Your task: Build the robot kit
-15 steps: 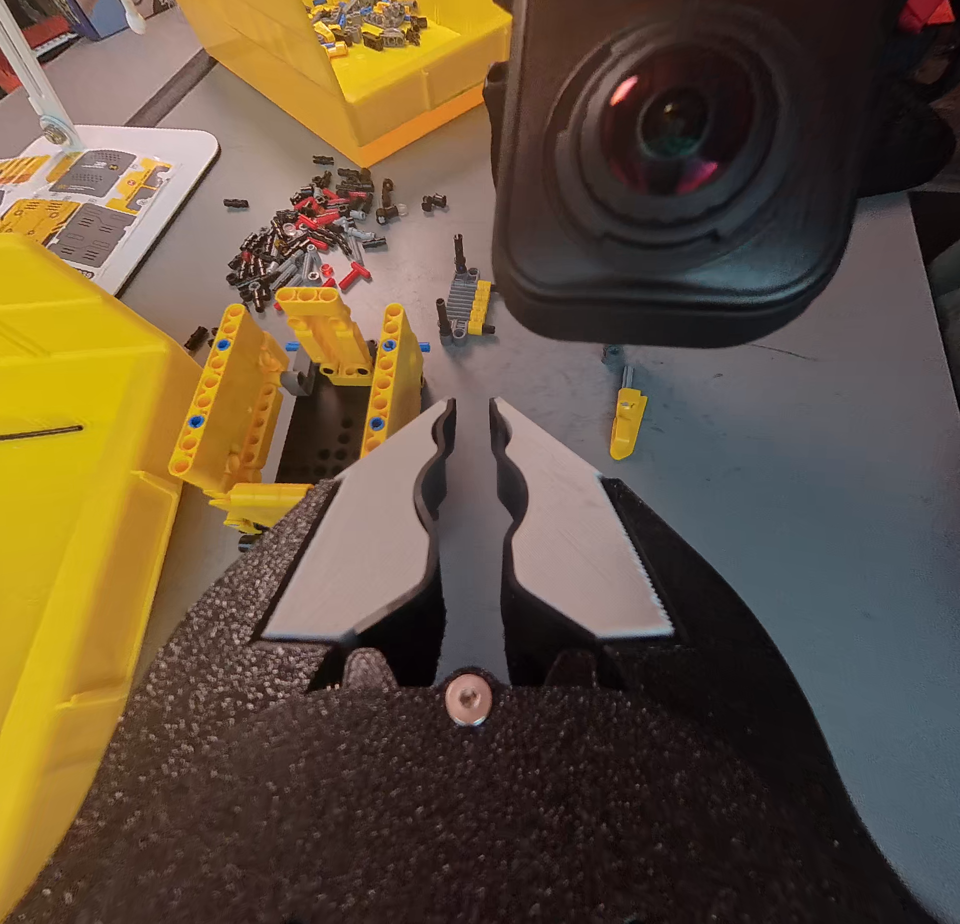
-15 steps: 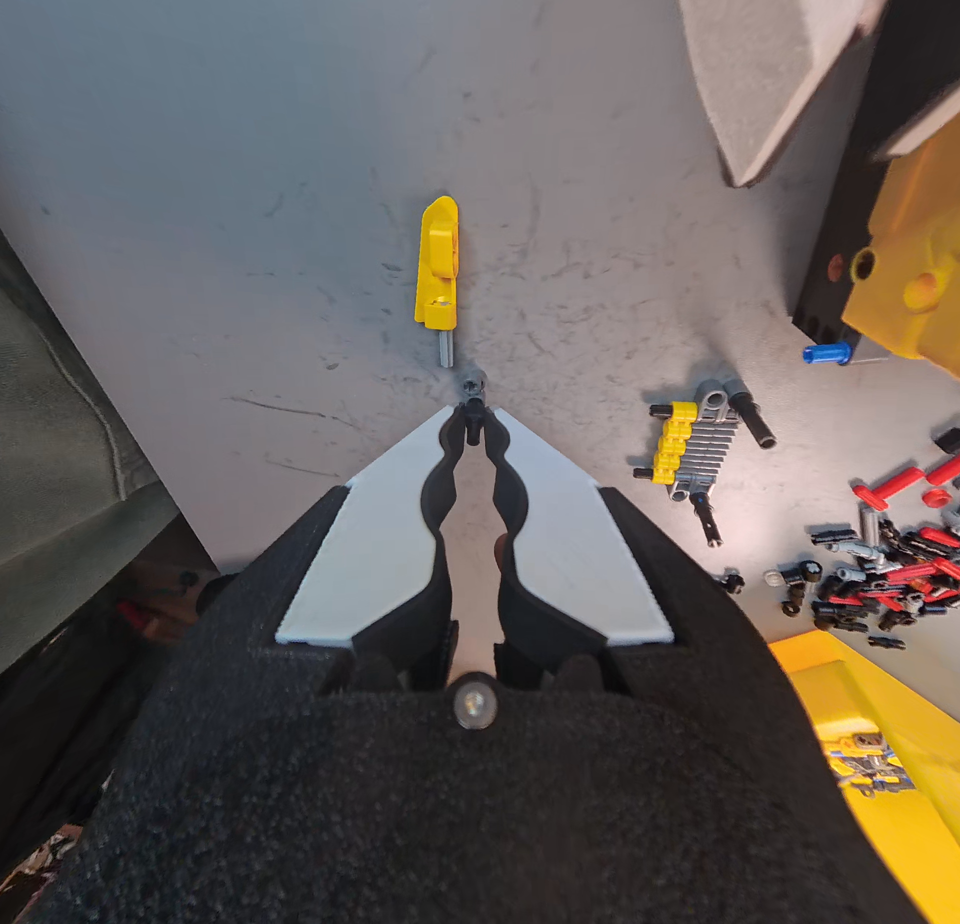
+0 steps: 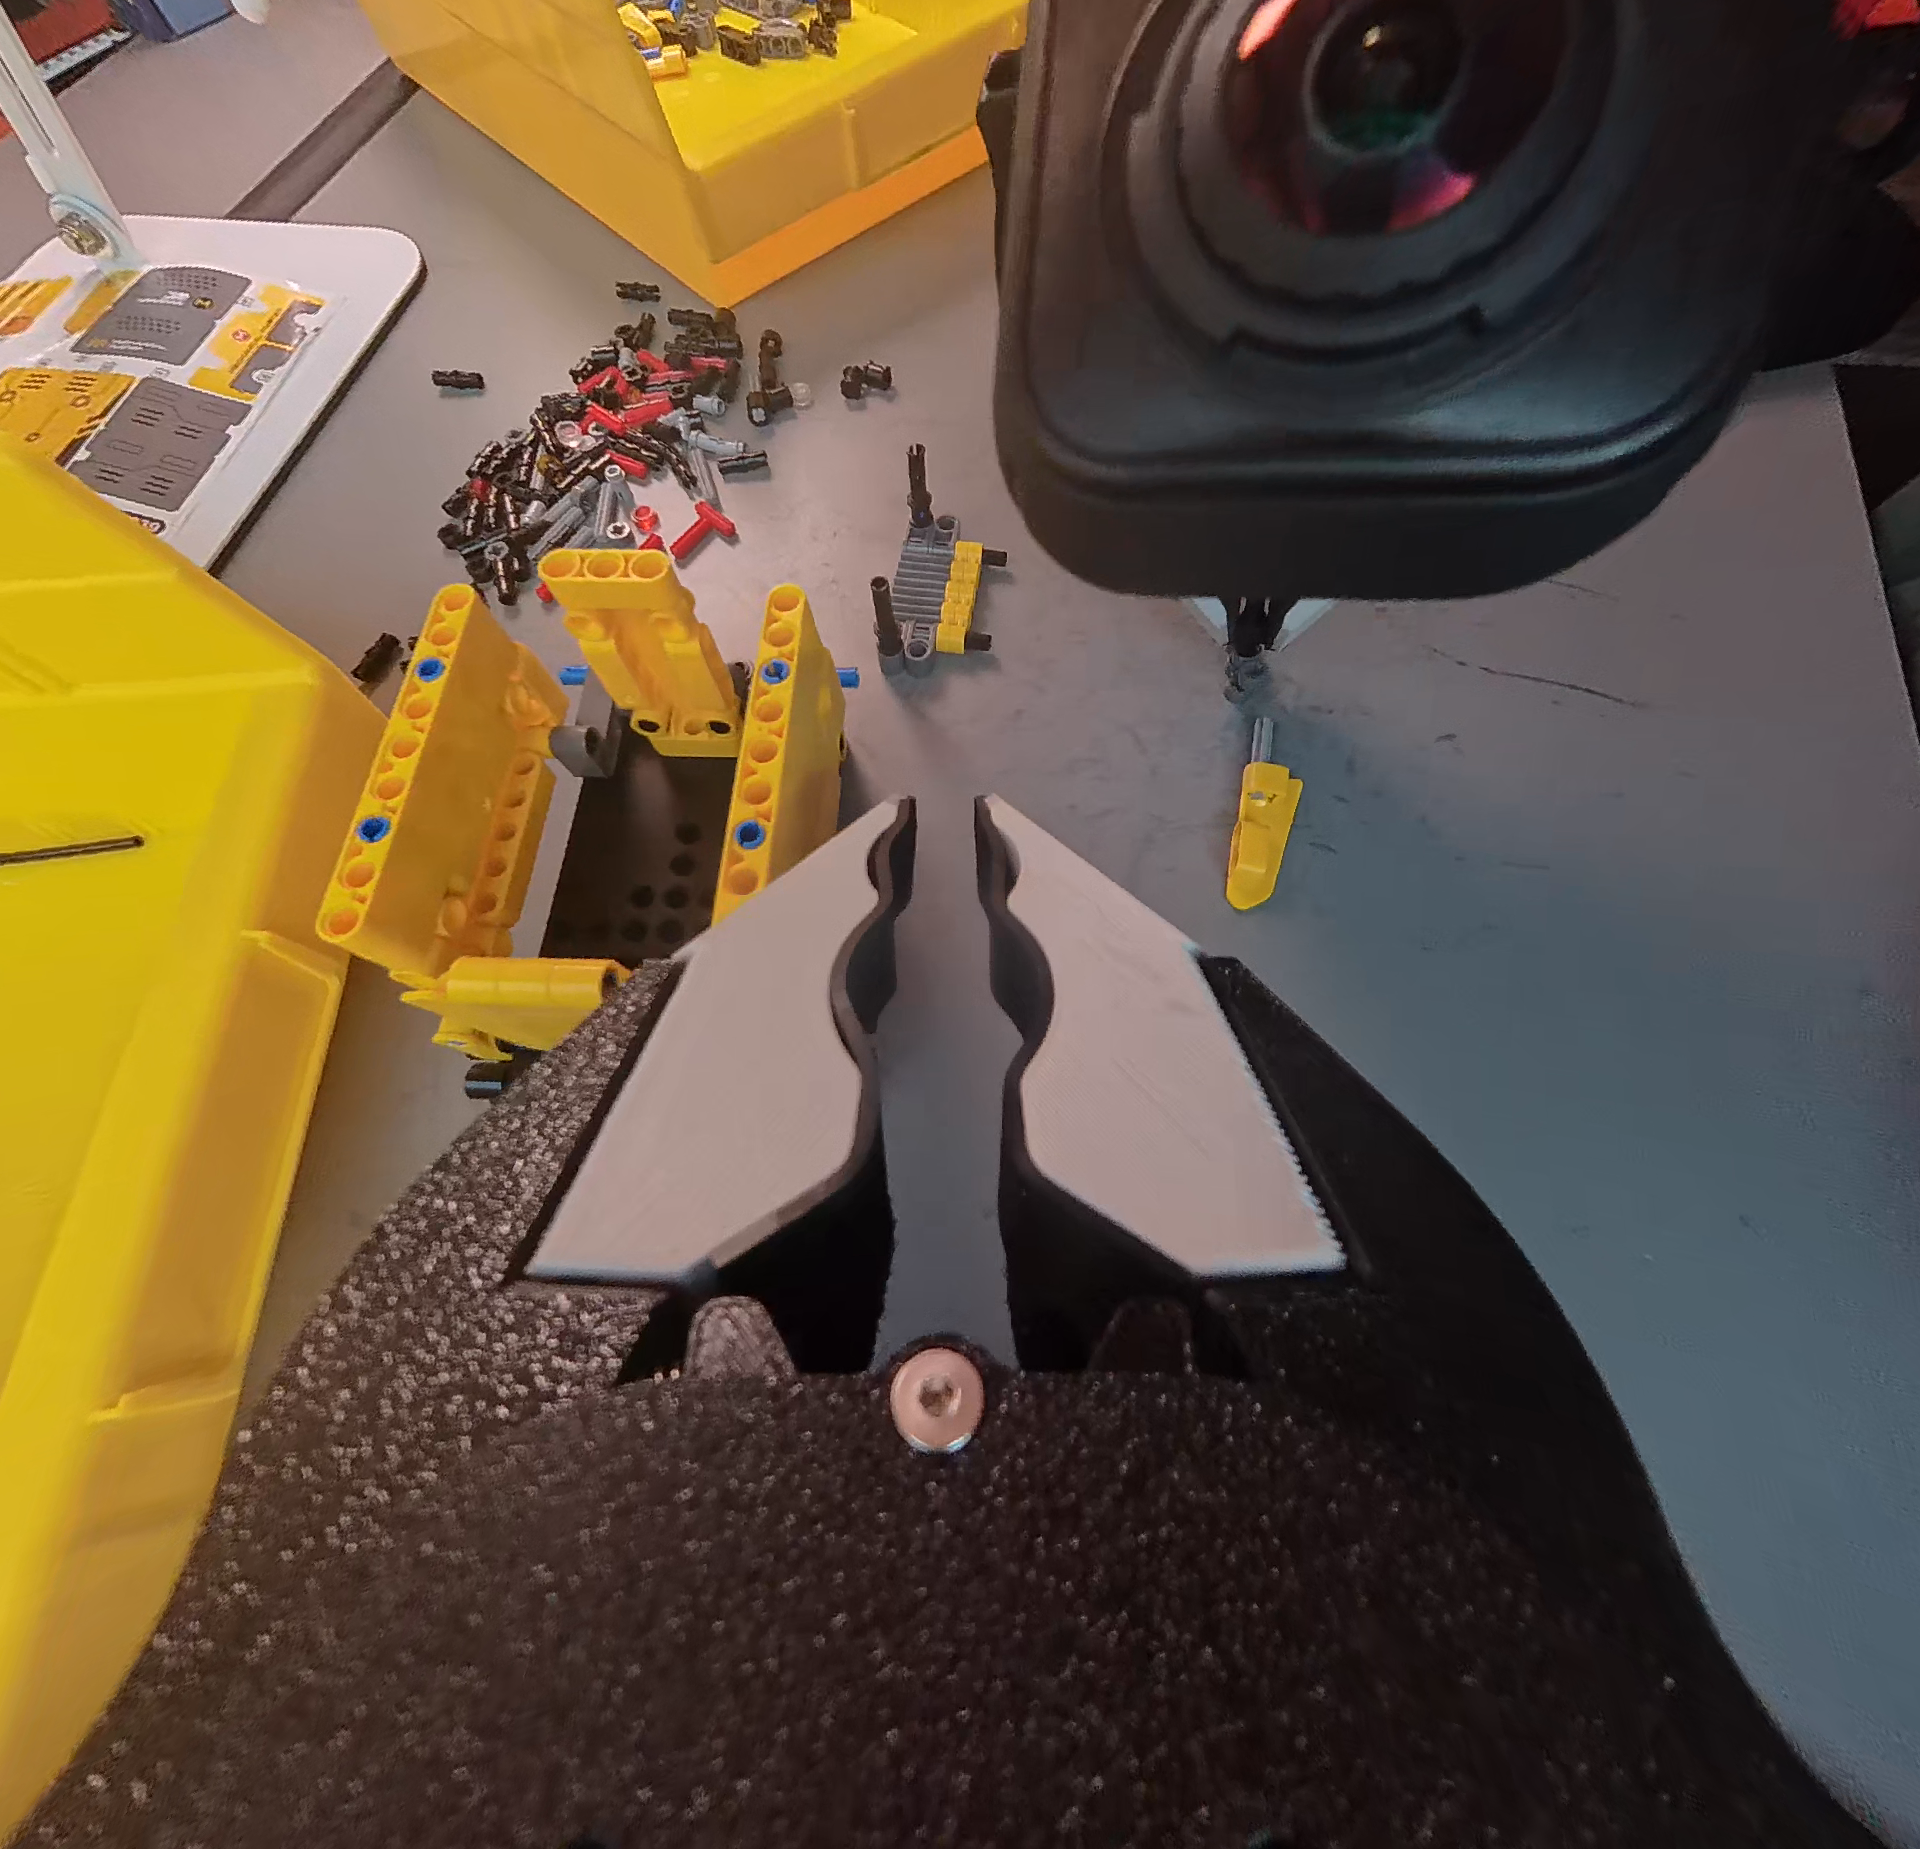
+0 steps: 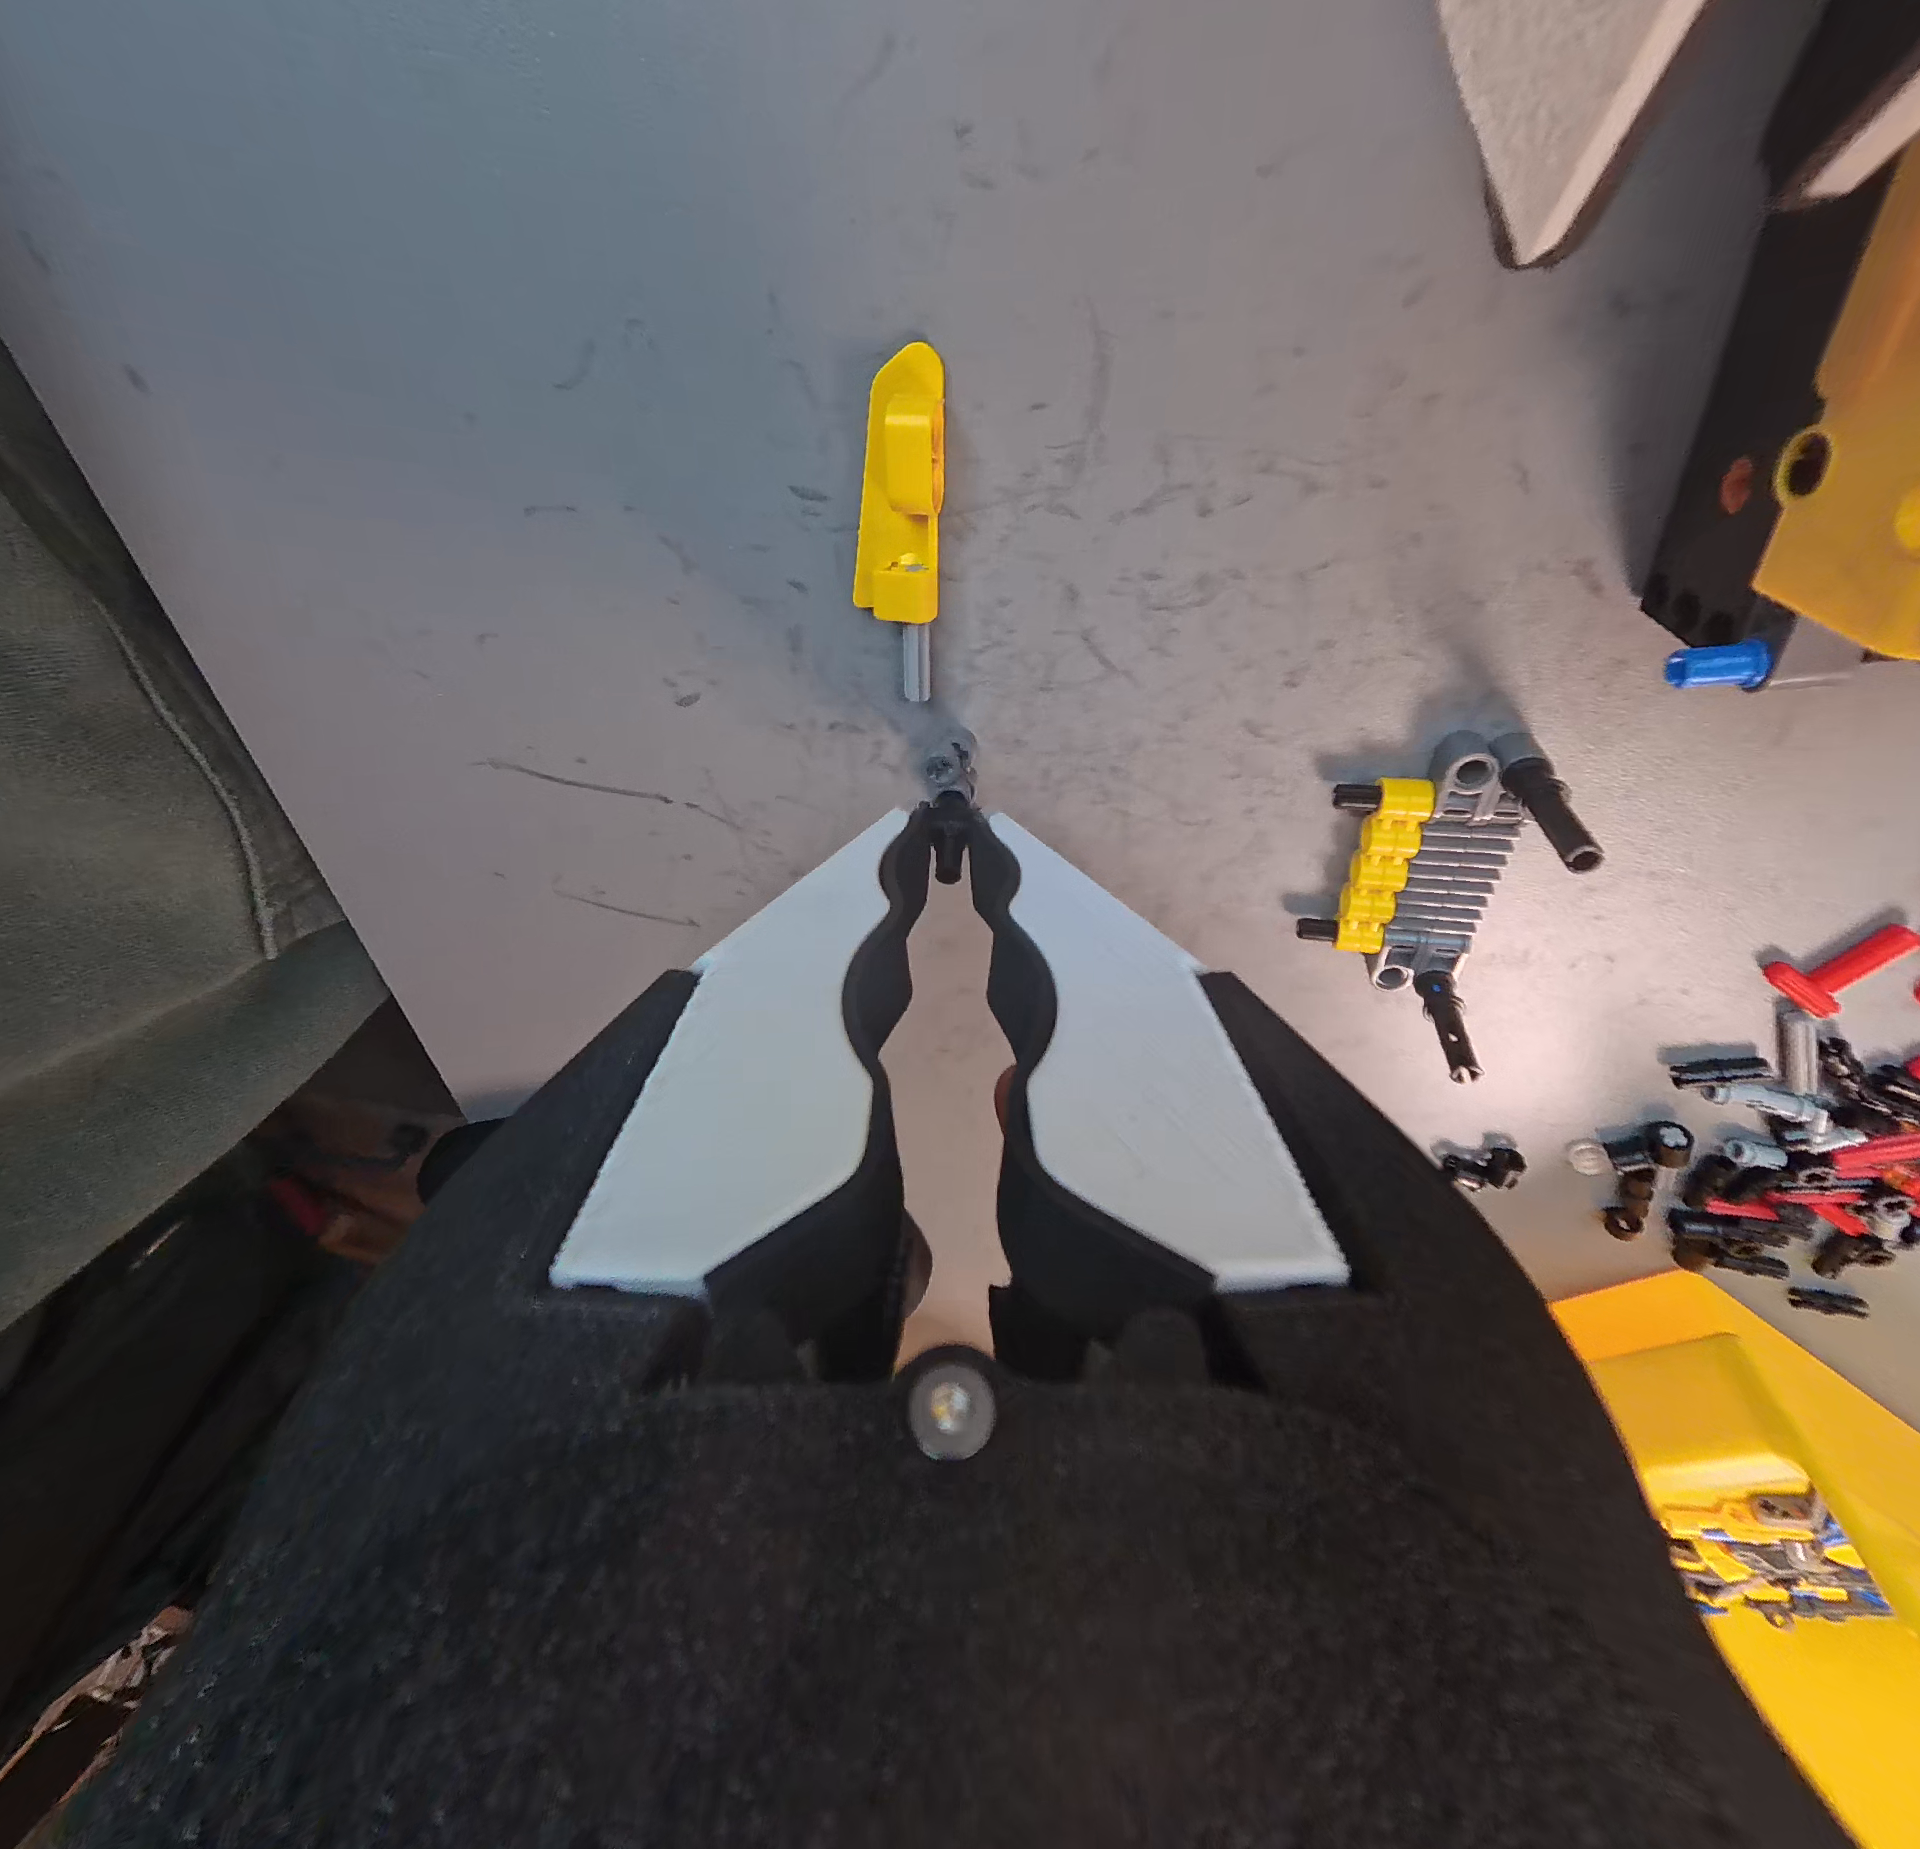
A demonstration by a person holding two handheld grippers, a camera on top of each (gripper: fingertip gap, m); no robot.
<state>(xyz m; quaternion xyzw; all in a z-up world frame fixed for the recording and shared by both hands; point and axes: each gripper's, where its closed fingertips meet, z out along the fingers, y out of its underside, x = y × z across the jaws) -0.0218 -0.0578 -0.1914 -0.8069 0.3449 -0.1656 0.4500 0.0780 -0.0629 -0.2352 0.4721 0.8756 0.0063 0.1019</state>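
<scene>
My right gripper (image 4: pixel 945 831) is shut on a small black pin (image 4: pixel 945 849) with a grey connector (image 4: pixel 943 763) at its far end, low over the grey table. Just ahead lies a yellow panel piece (image 4: pixel 902 485) with a grey axle (image 4: pixel 914 661) pointing at the connector, a small gap between them. The left wrist view shows the same piece (image 3: pixel 1262 833) and the right gripper's tips (image 3: pixel 1257 623) under its big black camera (image 3: pixel 1382 241). My left gripper (image 3: pixel 943 823) is narrowly open and empty, beside a yellow and black brick model (image 3: pixel 623 760).
A grey and yellow sub-assembly (image 4: pixel 1434 864) and a pile of black, red and grey pins (image 4: pixel 1808 1165) lie to the right. Yellow bins stand at the left (image 3: pixel 125 968) and back (image 3: pixel 727 85). An instruction sheet (image 3: pixel 177 345) lies on a white board. A blue pin (image 4: pixel 1714 665) sticks out of the model. Some 11 centimetres of space lies between my two pairs of fingers.
Little has changed. In the left wrist view the right gripper's camera sits slightly higher, so its fingertips and the pin show beneath it.
</scene>
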